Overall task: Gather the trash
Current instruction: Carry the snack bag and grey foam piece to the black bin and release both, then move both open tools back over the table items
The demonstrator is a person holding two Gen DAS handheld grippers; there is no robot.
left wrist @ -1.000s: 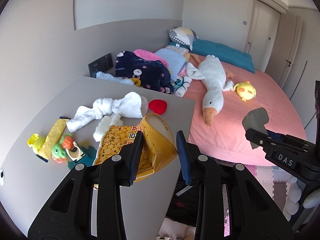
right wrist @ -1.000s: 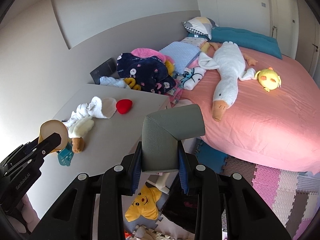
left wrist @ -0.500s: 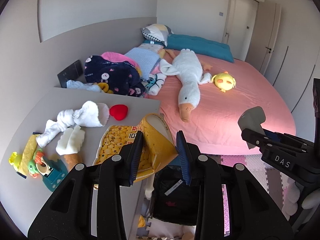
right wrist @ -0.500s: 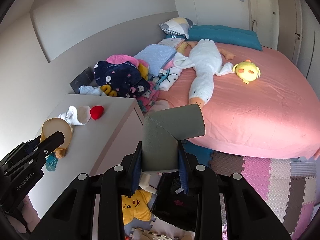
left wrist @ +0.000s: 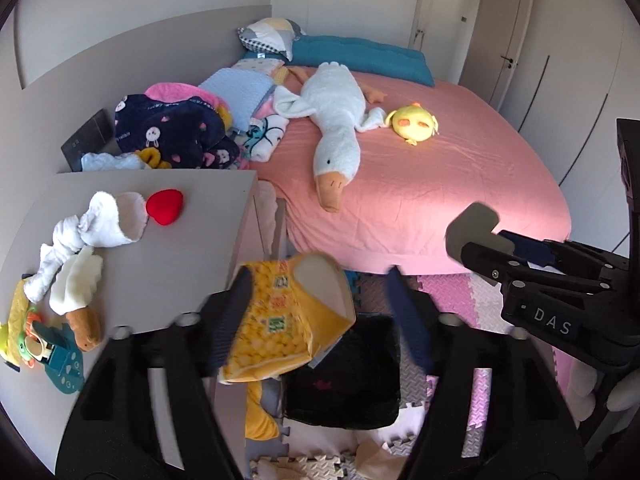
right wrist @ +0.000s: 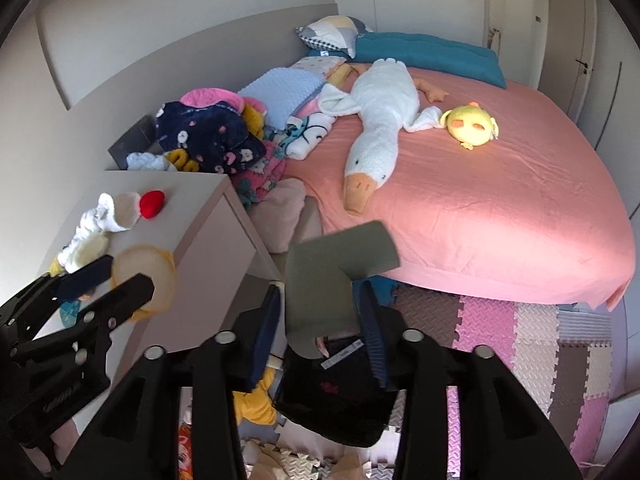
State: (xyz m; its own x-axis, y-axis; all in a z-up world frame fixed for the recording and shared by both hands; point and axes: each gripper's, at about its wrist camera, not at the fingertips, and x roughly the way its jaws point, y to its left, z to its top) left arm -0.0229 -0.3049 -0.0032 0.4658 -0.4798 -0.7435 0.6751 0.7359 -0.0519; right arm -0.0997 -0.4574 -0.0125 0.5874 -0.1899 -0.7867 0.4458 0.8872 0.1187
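Only the left view shows the yellow wrapper (left wrist: 280, 320) beside parted left gripper (left wrist: 320, 328) jaws.

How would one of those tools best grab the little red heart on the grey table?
Probably from above, pinching the red heart across its near and far edges. It lies flat on the table, so there is no side to slide under, and the white cloth crowds its left side.

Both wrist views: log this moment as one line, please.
left gripper: open, yellow snack bag between fingers | right gripper: open, grey foam piece between fingers | both above black trash bag on floor
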